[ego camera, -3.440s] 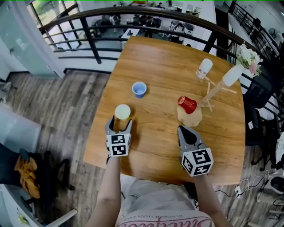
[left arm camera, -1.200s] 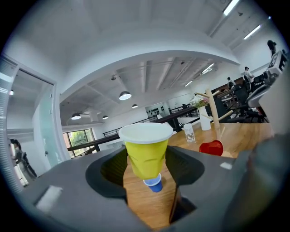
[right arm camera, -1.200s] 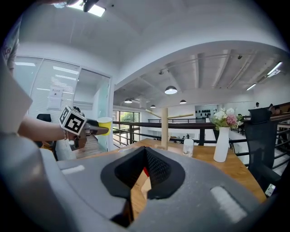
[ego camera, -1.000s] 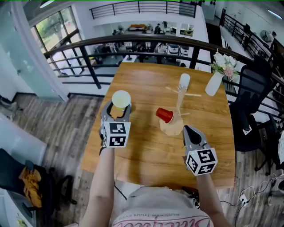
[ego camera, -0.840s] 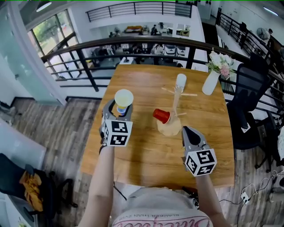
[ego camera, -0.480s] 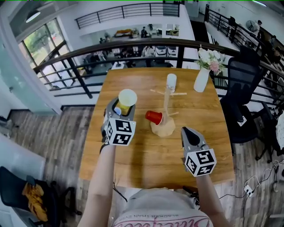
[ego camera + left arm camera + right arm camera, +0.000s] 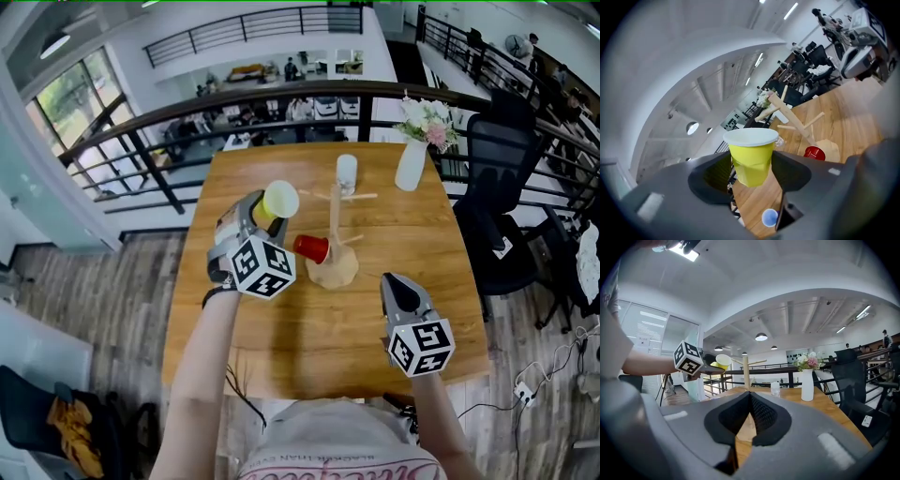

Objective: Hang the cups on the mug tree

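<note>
Head view, near to far. Right tool (image 7: 394,283): jaws together, empty, low over the counter (image 7: 356,328). Left tool (image 7: 260,214): clamped on the yellow cup (image 7: 280,199), raised above the counter, cup tilted with its mouth leaning rightward. Blue cup (image 7: 769,217): on the counter beneath the left tool. Mug tree (image 7: 334,220): upright, just right of the held cup; bare upper pegs lie rightward of it, left tool the nearer. Red cup (image 7: 311,248): at a low peg by the base. Clear cup (image 7: 347,173): beyond the tree. Vase (image 7: 411,164): far edge.

Smooth varnished wood table (image 7: 319,328), pale bare-wood mug tree (image 7: 335,211), matt yellow plastic cup (image 7: 751,161)
</note>
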Demonstrator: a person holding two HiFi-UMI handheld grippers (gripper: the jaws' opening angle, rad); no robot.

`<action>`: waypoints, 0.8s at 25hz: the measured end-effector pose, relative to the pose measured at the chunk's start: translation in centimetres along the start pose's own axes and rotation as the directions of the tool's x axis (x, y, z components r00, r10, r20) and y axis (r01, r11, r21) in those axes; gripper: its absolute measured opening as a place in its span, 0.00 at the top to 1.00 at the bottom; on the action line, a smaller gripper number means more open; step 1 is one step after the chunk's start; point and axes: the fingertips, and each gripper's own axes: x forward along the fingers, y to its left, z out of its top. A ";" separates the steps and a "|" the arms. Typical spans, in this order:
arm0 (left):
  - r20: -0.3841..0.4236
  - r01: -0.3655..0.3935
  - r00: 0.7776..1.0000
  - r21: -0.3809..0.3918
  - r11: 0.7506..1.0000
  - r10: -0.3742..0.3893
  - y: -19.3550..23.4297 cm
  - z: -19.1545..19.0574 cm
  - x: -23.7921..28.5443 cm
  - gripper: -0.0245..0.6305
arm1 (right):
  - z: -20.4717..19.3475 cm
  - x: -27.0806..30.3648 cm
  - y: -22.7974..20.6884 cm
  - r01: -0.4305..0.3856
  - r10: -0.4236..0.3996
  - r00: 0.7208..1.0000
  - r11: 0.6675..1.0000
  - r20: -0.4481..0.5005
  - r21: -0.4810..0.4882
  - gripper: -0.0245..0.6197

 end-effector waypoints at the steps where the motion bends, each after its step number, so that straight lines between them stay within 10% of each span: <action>1: -0.001 0.000 1.000 0.040 0.999 0.000 -0.1 0.3 0.2 0.53 | -0.1 -0.1 -0.1 0.001 -0.001 1.000 1.000 -0.001 0.002 0.96; 7: -0.016 0.004 1.000 0.283 0.959 0.001 -0.4 2.7 1.0 0.53 | 0.1 -0.3 -0.3 0.001 -0.001 1.000 1.000 0.004 0.012 0.96; 20: -0.063 0.060 0.998 0.732 0.679 -0.021 -3.8 5.3 1.7 0.53 | -0.1 -1.1 -0.6 0.018 -0.018 1.000 0.999 0.010 0.035 0.96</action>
